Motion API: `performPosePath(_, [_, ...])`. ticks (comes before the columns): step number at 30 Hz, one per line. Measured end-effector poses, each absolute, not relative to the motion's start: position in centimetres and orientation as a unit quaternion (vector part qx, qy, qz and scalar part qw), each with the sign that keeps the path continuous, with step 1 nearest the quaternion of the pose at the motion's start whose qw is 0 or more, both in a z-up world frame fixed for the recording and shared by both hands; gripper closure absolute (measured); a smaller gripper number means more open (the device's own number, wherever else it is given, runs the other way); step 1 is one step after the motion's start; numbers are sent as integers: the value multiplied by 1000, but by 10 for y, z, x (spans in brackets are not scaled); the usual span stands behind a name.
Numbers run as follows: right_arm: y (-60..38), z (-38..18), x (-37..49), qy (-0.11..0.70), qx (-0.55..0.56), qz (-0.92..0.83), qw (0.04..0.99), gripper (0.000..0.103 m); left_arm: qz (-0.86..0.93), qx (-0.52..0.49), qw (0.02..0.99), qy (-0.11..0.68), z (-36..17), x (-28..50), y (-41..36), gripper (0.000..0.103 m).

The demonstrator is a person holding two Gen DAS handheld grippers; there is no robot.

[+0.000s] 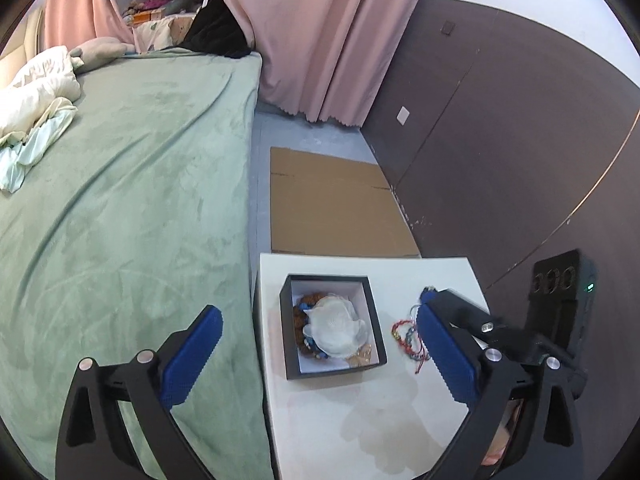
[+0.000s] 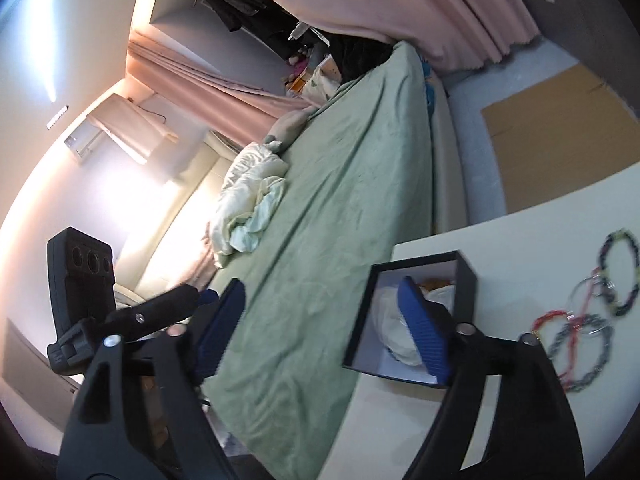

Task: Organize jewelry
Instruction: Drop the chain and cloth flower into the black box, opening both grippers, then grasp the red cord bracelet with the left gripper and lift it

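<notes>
the bed point(image 1: 132, 184), under a green cover, fills the left of the scene and lies flush against the white tabletop point(image 1: 320, 412). a flattened sheet of cardboard point(image 1: 336, 208) rests on the floor beyond the tabletop. on the tabletop sits a black box point(image 1: 331, 325), open-topped, its long axis running away from the left wrist camera and turned slightly, with the near end swung toward the right. inside it lie a white shell-shaped dish point(image 1: 338, 328) and some beaded pieces tucked under and around it. just to the right of the box, apart from it, the bracelets point(image 2: 584, 336) lie in a loose overlapping cluster on the bare tabletop; the string of them runs roughly parallel to the box's long side.

the left gripper point(image 1: 320, 360) hangs above the box with its blue fingers spread wide and nothing between them. the right gripper point(image 2: 324, 328) is also spread and empty, tilted, with one finger over the box and the other out over the bed.

the main risk, as i judge it, is the tangle: the loops overlap, so closing on one cord may drag the others along or flick them off the tabletop edge. thin cords may also slip through the pads. the box looks light, and a nudge from a descending finger could shift it toward the bed.
</notes>
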State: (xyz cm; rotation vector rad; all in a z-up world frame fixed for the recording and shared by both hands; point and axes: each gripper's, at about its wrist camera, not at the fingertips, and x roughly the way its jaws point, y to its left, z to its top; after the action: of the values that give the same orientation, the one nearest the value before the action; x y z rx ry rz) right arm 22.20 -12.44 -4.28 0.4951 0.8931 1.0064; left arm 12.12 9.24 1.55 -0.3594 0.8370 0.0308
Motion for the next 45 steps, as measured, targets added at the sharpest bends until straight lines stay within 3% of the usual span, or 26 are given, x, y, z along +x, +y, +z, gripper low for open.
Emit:
performPosePath(15, [-216, -44, 240, 411, 242, 392, 787, 15, -8, -166, 890, 424, -6, 144, 42, 9])
performPosePath(27, [-286, -71, 264, 469, 288, 323, 770, 15, -55, -148, 881, 445, -25, 177, -19, 9])
performPosePath(36, [-311, -65, 264, 464, 283, 317, 778, 15, -92, -128, 855, 493, -69, 207, -74, 40])
performPosePath(41, [-319, -66, 266, 464, 284, 305, 782, 15, -101, -124, 838, 522, -101, 223, -96, 64])
performPosePath(45, [-323, -71, 269, 476, 280, 289, 782, 15, -95, -114, 830, 537, -119, 233, -108, 74])
